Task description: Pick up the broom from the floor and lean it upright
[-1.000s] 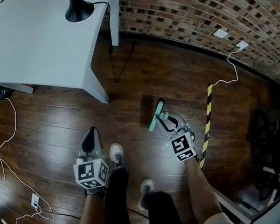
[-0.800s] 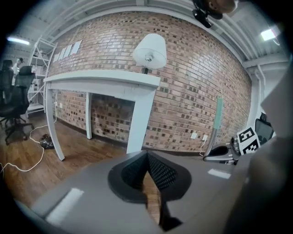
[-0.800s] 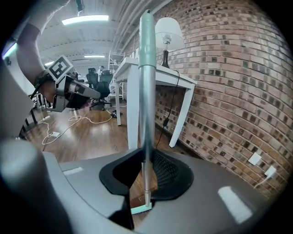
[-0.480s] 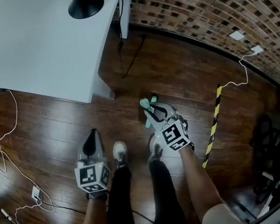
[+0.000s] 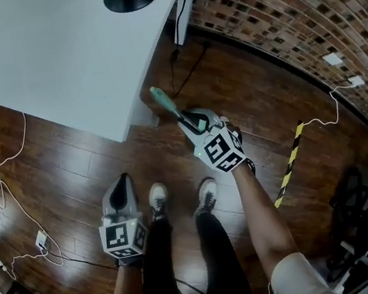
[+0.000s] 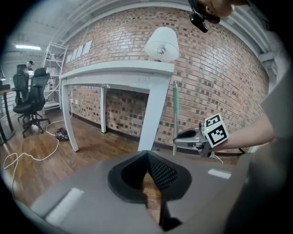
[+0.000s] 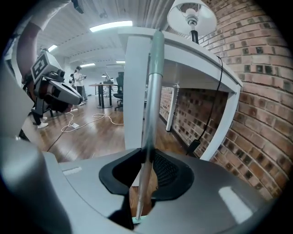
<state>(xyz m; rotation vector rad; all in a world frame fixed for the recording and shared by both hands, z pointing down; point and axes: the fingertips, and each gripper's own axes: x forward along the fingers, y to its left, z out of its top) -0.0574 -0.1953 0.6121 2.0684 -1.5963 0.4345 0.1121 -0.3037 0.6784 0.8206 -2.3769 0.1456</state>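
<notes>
Now right tongs (image 5: pixel 190 122), arm outstretched, clamp the broom (image 5: pixel 165 103) (left tongs (image 5: pixel 121 183) low, closed, empty).

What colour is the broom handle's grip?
The broom grip is pale green; right gripper view shows it best.

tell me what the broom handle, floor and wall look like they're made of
The broom handle looks like a bare metal tube, silvery with a sheen; its upper end is a matte green sleeve, likely plastic or rubber. The floor is dark wood or wood-look planks, glossy, with seams and reflections. The wall is rough matte brick with pale mortar lines.
</notes>
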